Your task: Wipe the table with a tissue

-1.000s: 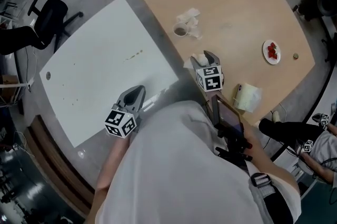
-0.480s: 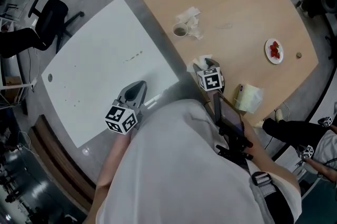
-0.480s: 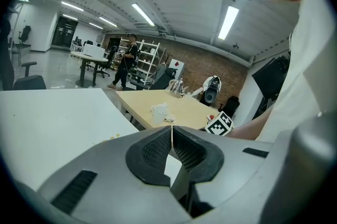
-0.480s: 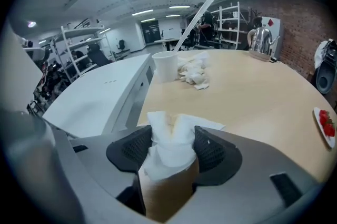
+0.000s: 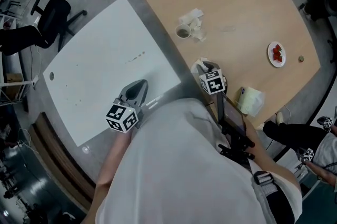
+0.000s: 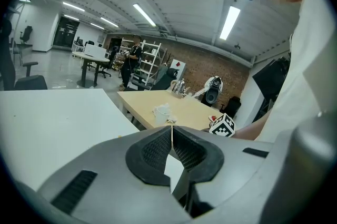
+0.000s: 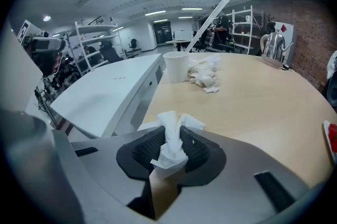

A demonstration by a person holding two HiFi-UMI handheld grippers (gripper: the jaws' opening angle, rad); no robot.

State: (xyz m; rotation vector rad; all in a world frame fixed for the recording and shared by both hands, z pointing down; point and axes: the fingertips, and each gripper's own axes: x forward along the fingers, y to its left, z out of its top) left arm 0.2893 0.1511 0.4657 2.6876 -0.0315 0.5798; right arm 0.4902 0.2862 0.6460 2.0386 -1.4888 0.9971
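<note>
Tissue in closing right tongs at table edge, open room ahead, left tongs together.

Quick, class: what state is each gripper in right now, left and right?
Left gripper: closed, nothing between its jaws.
Right gripper: jaws closing on a white tissue, which is pinched between them.

We look steeply down from head height, wooden table at 1 o'clock, left gripper view low, facing 1 o'clock, right gripper view nearer, facing 11 o'clock, all three sharing the cup.
</note>
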